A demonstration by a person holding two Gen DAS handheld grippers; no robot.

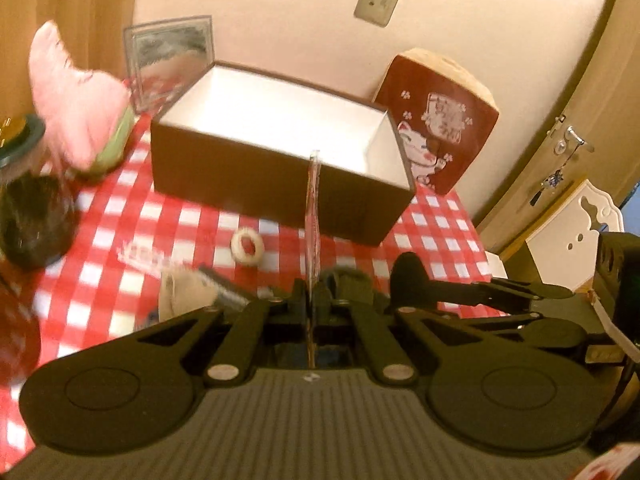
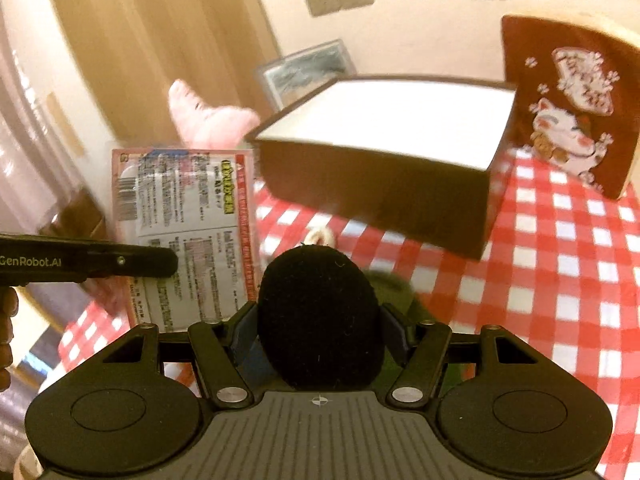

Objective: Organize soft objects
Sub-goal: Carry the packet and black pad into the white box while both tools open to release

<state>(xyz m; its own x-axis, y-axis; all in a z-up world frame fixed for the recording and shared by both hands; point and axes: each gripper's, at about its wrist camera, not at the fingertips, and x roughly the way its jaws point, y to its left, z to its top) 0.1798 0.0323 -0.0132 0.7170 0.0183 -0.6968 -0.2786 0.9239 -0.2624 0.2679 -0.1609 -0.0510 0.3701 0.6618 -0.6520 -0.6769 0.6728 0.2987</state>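
In the left wrist view my left gripper [image 1: 314, 290] is shut on a thin flat packet [image 1: 313, 216], seen edge-on and held up above the table. The right wrist view shows that packet's [image 2: 184, 232] printed, pink-bordered face, with a left finger [image 2: 100, 262] across it. My right gripper [image 2: 318, 322] is shut on a round black soft pad [image 2: 318, 312], which fills the gap between the blue pads. Ahead of both stands a dark brown box [image 1: 280, 188] [image 2: 380, 204], open on top, white inside and with nothing showing in it. A pink plush toy [image 1: 72, 96] [image 2: 208, 120] sits left of the box.
A red cushion with a lucky cat [image 1: 436, 136] [image 2: 568, 112] leans right of the box. A white tape roll [image 1: 247, 246] lies on the red checked tablecloth [image 1: 132, 216] in front. A dark jar [image 1: 32, 208] stands at the left, a clear frame [image 1: 168, 56] behind. A hand [image 2: 6, 320] shows at the left edge.
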